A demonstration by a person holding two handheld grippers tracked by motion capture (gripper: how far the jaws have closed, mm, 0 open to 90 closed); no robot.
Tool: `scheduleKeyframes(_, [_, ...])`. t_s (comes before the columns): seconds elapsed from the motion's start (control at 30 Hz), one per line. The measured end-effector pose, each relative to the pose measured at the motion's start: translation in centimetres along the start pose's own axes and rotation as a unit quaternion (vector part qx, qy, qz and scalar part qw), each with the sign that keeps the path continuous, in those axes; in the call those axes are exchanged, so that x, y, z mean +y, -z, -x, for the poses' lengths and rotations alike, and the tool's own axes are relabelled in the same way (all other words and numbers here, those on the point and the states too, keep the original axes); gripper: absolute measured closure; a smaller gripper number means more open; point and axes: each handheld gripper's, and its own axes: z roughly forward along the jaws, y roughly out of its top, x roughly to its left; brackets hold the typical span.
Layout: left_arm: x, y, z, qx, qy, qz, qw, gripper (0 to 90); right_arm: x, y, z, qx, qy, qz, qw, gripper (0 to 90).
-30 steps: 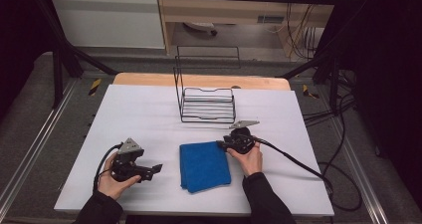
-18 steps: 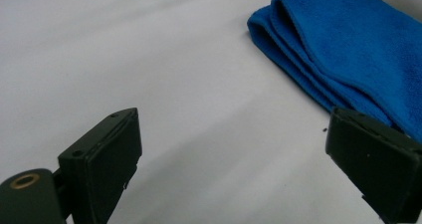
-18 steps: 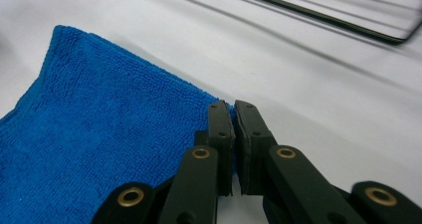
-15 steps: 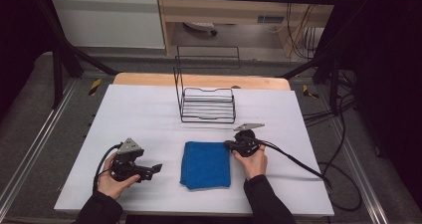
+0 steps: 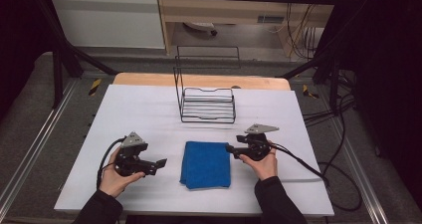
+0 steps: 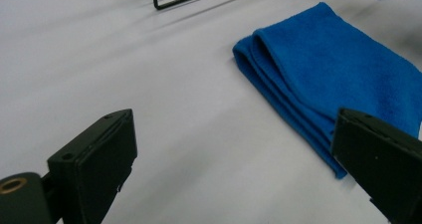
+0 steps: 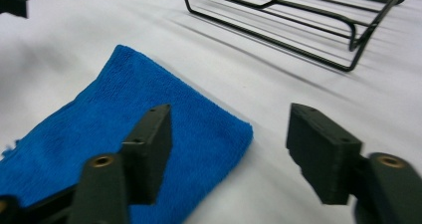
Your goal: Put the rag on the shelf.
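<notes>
Now right claw [image 5: 230,149] level, just opened, beside towel [image 5: 206,164].

one blue cloth [image 5: 206,164], one wire rack [image 5: 208,104], two tools

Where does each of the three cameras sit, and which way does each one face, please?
High view: above the person's side, looking forward and down on the white table; both forearms, left gripper and right gripper show.
Left gripper view: rides the left gripper, looking between its open jaws at the folded blue towel.
Right gripper view: rides the right gripper, facing the towel's corner and the black wire rack; its jaws have just been opening, nothing between them.
All three share towel and rack.
</notes>
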Motion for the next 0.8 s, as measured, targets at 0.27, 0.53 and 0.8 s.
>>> scheduleKeyframes(0.27, [3.0, -2.9, 0.5, -0.001, 0.0, -0.009, 1.0, 11.3, -1.8, 1.8, 1.2, 0.007, 0.001, 0.01, 0.9999, 10.1])
scheduleKeyframes(0.53, [4.7, -6.4, 1.6, 0.004, -0.002, -0.022, 0.9998, 23.3, -2.4, 2.4, 1.5, 0.008, -0.012, 0.01, 0.9998, 6.1])
scheduleKeyframes(0.8, [4.7, -8.9, 1.7, 0.007, 0.005, -0.054, 0.9985, 41.5, -2.5, 2.3, 1.3, 0.01, -0.013, 0.007, 0.9998, 6.0])
